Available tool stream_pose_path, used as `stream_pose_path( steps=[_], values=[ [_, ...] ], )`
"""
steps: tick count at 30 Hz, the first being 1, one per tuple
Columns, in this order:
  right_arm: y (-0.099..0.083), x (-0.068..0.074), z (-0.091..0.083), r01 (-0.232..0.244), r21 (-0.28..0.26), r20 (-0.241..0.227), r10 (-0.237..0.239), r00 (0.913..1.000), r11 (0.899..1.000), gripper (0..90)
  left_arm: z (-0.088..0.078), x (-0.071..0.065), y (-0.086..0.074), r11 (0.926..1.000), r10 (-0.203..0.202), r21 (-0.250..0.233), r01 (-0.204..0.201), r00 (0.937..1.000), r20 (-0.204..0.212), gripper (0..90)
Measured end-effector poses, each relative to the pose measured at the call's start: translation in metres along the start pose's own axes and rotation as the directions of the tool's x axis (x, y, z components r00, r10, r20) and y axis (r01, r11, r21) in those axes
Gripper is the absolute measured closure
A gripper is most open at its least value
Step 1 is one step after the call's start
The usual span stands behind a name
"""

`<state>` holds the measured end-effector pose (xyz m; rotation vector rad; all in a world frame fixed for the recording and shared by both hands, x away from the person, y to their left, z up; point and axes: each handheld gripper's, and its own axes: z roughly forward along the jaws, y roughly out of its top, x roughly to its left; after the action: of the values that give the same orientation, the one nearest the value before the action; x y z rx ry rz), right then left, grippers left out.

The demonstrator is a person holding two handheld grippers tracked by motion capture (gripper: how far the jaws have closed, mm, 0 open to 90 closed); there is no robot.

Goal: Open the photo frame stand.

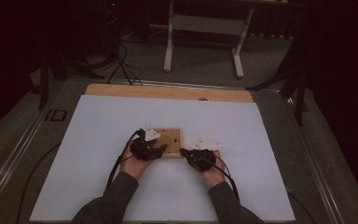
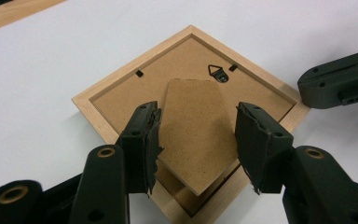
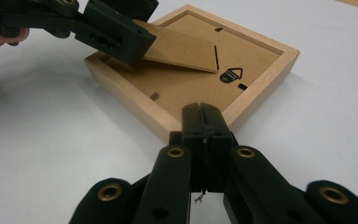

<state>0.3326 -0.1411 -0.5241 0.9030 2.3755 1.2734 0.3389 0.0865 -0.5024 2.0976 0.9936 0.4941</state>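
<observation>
The left gripper [image 2: 196, 140] has its jaws on either side of the stand flap [image 2: 196, 135], a brown board leg hinged to the back of a picture frame [image 2: 98, 100]; the left pad lies against the flap's edge, while the right pad sits just beside the other edge, and I cannot tell whether it touches. The flap is lifted at an angle off the backing board, as the right gripper view shows from the side. The right gripper [image 3: 204, 122] has its jaws pressed fully together with nothing between them, and their tip rests against the near corner of the wooden frame. The frame lies face down, its backing board up, with a small metal hanger [image 2: 218, 73] near one corner and small dark clips along the inner edges. It sits near the middle of a white sheet [image 1: 98, 140] that covers the table, between the person's two hands, with a strip of bare wood showing along the table's far edge.
</observation>
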Motion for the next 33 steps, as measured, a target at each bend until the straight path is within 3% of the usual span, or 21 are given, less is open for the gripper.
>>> stream_pose_path(
  steps=[8, 14, 21, 33],
  values=[
    [0.000, 0.000, 0.000, 0.002, 0.000, 0.000, -0.002, 1.0000, 1.000, 89.5, -0.008, 0.004, 0.001, 0.9981, -0.046, -0.038, 0.048, 0.9983, 0.036, 47.4],
    [0.000, 0.000, 0.000, 0.002, -0.001, 0.001, -0.002, 1.0000, 1.000, 89.5, -0.024, 0.006, 0.001, 0.9958, -0.047, -0.075, 0.052, 0.9967, 0.066, 65.1],
    [0.000, 0.000, 0.000, 0.001, -0.002, 0.000, -0.001, 1.0000, 1.000, 89.4, -0.033, 0.007, -0.005, 0.9980, -0.037, -0.046, 0.043, 0.9935, 0.107, 89.1],
    [0.000, 0.000, 0.000, 0.003, -0.003, 0.001, -0.003, 1.0000, 1.000, 89.4, -0.038, 0.009, -0.020, 0.9975, -0.070, -0.003, 0.071, 0.9921, 0.104, 89.4]
  ],
)
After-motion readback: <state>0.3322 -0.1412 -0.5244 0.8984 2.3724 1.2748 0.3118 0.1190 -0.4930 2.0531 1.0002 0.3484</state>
